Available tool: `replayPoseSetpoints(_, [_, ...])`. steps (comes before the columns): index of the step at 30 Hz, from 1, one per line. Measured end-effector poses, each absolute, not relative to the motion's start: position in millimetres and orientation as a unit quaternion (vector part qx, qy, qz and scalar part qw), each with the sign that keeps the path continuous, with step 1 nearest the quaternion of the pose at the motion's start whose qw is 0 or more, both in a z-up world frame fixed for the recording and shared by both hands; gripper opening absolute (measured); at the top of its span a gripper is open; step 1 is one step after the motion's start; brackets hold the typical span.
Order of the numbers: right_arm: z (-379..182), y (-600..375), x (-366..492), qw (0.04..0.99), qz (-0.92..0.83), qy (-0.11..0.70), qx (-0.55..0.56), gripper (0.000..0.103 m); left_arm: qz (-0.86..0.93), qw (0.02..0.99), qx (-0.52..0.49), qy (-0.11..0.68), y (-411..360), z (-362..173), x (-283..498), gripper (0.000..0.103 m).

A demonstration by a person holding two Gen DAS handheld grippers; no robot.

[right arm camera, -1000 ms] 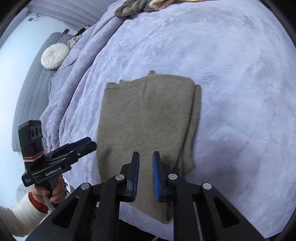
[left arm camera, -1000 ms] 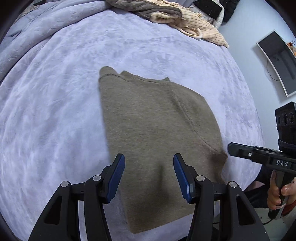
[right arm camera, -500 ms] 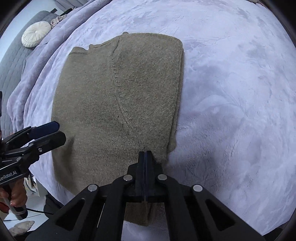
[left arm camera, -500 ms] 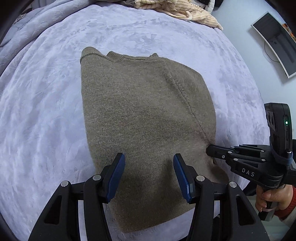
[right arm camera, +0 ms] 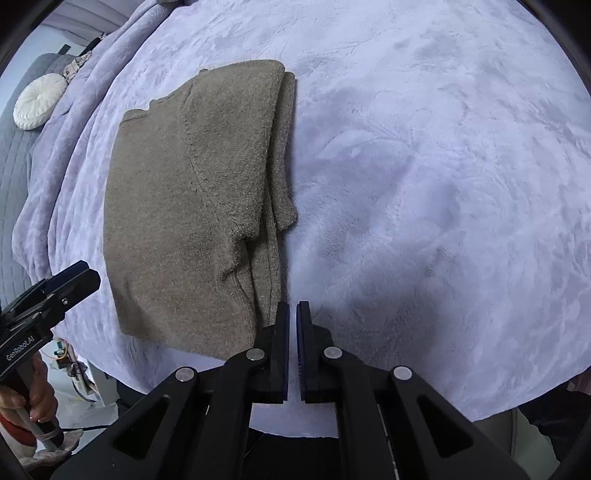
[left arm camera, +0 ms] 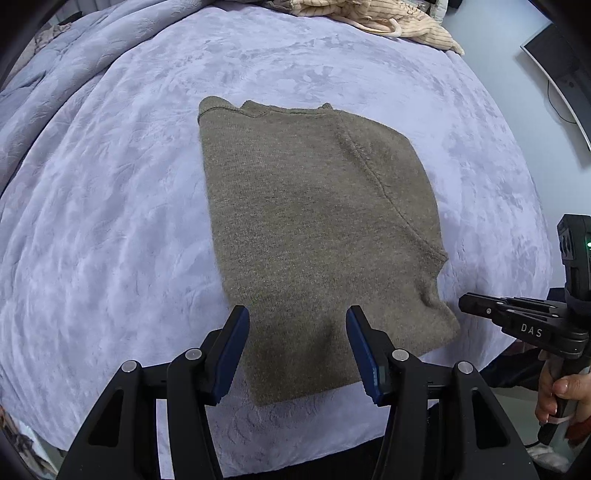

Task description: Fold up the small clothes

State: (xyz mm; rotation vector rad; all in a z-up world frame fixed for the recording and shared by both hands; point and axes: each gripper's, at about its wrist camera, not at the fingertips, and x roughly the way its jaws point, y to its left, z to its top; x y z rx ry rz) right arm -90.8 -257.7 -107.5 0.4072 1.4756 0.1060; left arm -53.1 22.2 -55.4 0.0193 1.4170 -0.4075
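A brown knitted sweater (left arm camera: 314, 229) lies folded lengthwise on the lilac blanket (left arm camera: 110, 221), its sleeve side doubled over along the right edge (right arm camera: 280, 155). My left gripper (left arm camera: 297, 314) hangs open just above the sweater's near hem, with the cloth seen between the blue pads but untouched. My right gripper (right arm camera: 293, 306) is shut with nothing in it, over bare blanket (right arm camera: 424, 184) just right of the sweater's near right corner. Each gripper also shows in the other view: the right gripper (left arm camera: 476, 301) at the right edge, the left gripper (right arm camera: 81, 273) at the left edge.
A heap of beige striped clothes (left arm camera: 388, 18) lies at the bed's far edge. A monitor (left arm camera: 554, 55) stands beyond the bed on the right. A round white cushion (right arm camera: 38, 99) rests on grey quilted padding (right arm camera: 14, 177) at the left. The bed's near edge runs under both grippers.
The right gripper's jaws closed and it slid off the sweater's near right corner onto bare blanket. The left gripper shifted a little toward the sweater's left side, still open.
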Motion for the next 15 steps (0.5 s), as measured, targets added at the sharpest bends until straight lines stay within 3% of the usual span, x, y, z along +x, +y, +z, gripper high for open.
replayPoseSetpoints(15, [-64,-219,-63,0.733,0.065,0.658,0.159,0.009,-0.153,0.749,0.013,0.644,30,-35,-49,0.056])
